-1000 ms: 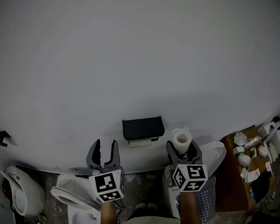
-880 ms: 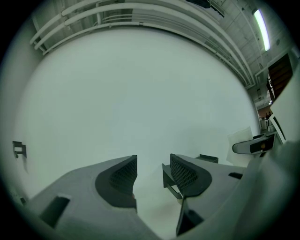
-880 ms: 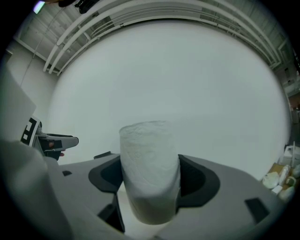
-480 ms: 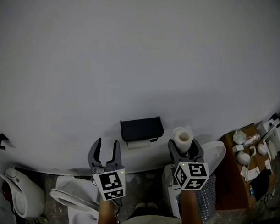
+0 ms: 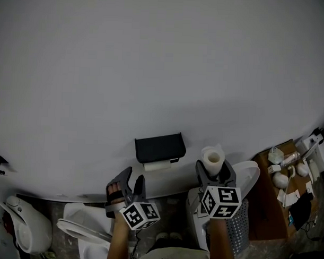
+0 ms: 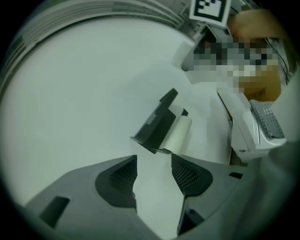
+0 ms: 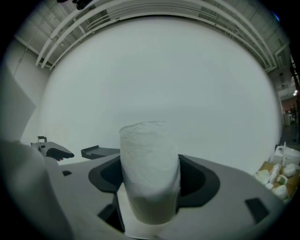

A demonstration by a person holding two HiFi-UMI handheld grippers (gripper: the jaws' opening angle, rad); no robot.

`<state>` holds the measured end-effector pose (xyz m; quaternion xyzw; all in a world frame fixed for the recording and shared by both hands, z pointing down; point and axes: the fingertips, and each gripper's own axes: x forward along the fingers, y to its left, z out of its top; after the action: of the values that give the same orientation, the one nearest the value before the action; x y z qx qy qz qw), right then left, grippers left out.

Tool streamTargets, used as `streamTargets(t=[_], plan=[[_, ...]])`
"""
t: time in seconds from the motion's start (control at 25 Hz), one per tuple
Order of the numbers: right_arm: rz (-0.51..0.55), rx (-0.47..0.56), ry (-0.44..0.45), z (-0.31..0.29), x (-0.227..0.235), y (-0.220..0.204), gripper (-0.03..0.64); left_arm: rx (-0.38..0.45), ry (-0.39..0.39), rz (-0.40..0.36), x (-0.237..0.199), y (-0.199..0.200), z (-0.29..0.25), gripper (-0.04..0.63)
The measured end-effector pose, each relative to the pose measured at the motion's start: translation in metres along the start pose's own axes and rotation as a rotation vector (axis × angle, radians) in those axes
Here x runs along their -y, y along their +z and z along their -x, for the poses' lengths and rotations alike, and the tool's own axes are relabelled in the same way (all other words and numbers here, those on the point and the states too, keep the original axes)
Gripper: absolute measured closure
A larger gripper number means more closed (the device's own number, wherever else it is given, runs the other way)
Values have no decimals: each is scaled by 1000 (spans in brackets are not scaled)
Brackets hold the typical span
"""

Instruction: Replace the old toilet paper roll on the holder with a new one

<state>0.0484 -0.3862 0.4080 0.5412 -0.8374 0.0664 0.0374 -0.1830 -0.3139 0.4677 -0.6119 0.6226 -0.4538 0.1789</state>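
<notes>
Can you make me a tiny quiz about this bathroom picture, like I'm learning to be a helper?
1. True or false: the left hand-held gripper is carrying a roll.
2. What is the right hand-held gripper shut on? A) a toilet paper roll B) a brush C) a cup
3. Fill in: the black holder hangs on the ___.
Key: 1 false, its jaws have just been opening, with nothing between them; 2 A; 3 wall.

A white toilet seat [image 5: 73, 230] sits below the white wall [image 5: 154, 57], clutter [image 5: 288, 173] at right.
</notes>
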Motion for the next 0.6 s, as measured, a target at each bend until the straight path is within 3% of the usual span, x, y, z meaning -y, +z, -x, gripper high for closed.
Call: streamTargets(t=[0.12,0.6], plan=[[-1,-1,-8,1,3,-1,295,-18,-13,-108,15,2,-4,371],[-8,-9,-22,6,13,-6,295,-4,-51,-294,51,28,-23,371]])
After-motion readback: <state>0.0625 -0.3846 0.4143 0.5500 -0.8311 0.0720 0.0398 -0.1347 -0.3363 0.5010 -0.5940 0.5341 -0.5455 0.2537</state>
